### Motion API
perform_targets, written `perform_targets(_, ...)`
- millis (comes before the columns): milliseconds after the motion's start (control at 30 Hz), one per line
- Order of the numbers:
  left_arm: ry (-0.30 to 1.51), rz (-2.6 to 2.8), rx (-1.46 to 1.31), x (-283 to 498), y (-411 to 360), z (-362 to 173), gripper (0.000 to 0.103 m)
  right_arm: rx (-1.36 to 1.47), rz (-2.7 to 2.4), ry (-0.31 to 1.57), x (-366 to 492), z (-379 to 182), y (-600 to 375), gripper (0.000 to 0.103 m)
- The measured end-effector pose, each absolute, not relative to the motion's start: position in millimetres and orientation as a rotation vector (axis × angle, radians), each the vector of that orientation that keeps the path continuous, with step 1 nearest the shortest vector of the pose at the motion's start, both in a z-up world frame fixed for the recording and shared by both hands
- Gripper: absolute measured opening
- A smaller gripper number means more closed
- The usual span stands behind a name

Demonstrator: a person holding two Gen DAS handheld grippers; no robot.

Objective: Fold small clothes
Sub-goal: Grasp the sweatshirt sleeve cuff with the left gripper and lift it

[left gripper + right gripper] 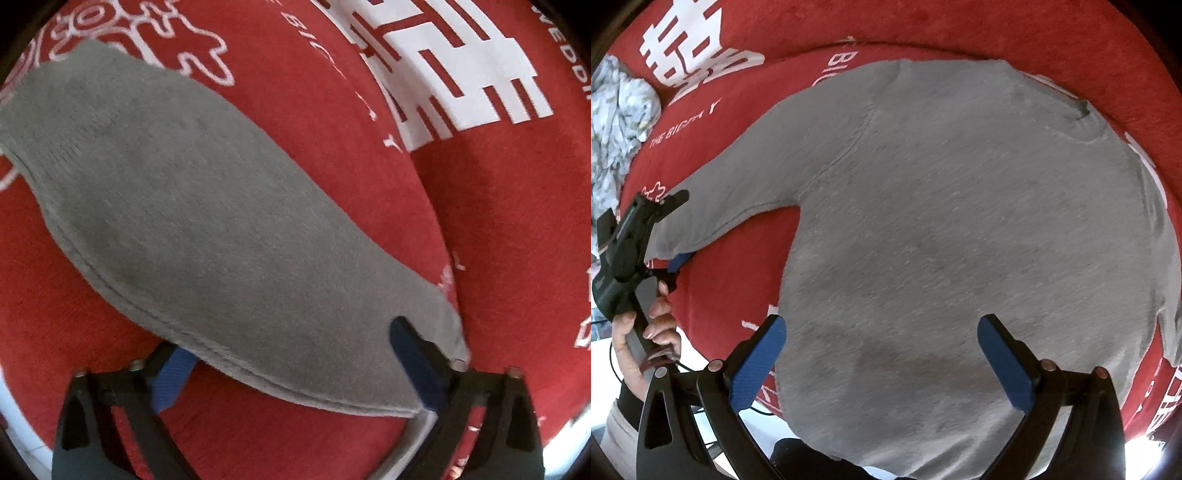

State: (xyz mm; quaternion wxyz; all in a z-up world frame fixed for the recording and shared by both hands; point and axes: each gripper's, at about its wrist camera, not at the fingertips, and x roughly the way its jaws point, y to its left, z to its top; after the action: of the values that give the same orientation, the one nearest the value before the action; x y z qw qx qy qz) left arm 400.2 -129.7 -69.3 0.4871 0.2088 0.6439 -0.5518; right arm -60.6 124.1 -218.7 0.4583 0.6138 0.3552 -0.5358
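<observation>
A small grey sweater [960,203] lies flat on a red cloth [738,266] with white print. Its left sleeve [203,203] stretches out to the side. My left gripper [288,339] straddles the cuff end of that sleeve with its jaws wide. One blue pad [173,380] is tucked under the sleeve's edge and the other pad [410,362] rests above the fabric. The right wrist view shows the same left gripper [679,228] at the cuff, held by a hand [661,325]. My right gripper [882,324] hangs open over the sweater's lower body, pointing straight down, nothing pinched.
A crumpled pale patterned garment [617,122] lies at the far left on the red cloth. The cloth's edge and a white floor [613,343] show at the lower left. A big white printed character [461,66] marks the cloth beyond the sleeve.
</observation>
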Motion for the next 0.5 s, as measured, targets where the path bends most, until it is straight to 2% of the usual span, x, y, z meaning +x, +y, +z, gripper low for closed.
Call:
perform_targets(33, 1.55, -1.324, 0.524, 389.5, -136.5, -72.0, 0.082, 1.511, -1.316, 0.874, -58.3, -218.6, 124.2, 0.103)
perform_targets(67, 1.531, -1.318, 0.528, 389.4, -136.8, -70.5, 0.06, 1.509, -1.312, 0.873, -56.6, -218.3, 124.2, 0.103)
perform_targets(100, 1.519, -1.325, 0.538, 388.6, -138.0, -70.8, 0.027, 1.508, -1.309, 0.871, -54.6, -218.4, 123.5, 0.103)
perform_targets(133, 1.526, -1.33, 0.559, 388.6, -139.2, -73.3, 0.016, 1.506, -1.304, 0.867, -53.4, -217.9, 123.9, 0.103)
perform_targets(167, 1.54, -1.335, 0.558, 390.2, -138.6, -75.5, 0.013, 1.505, -1.299, 0.864, -52.5, -217.1, 124.8, 0.103)
perform_targets(267, 1.534, -1.361, 0.536, 388.7, -139.2, -71.6, 0.013, 1.509, -1.289, 0.848, -52.4, -215.2, 129.0, 0.103)
perform_targets(500, 1.36, -1.616, 0.577, 345.7, -136.7, -7.5, 0.012, 1.548, -1.301, 0.783, -69.8, -213.5, 143.1, 0.103)
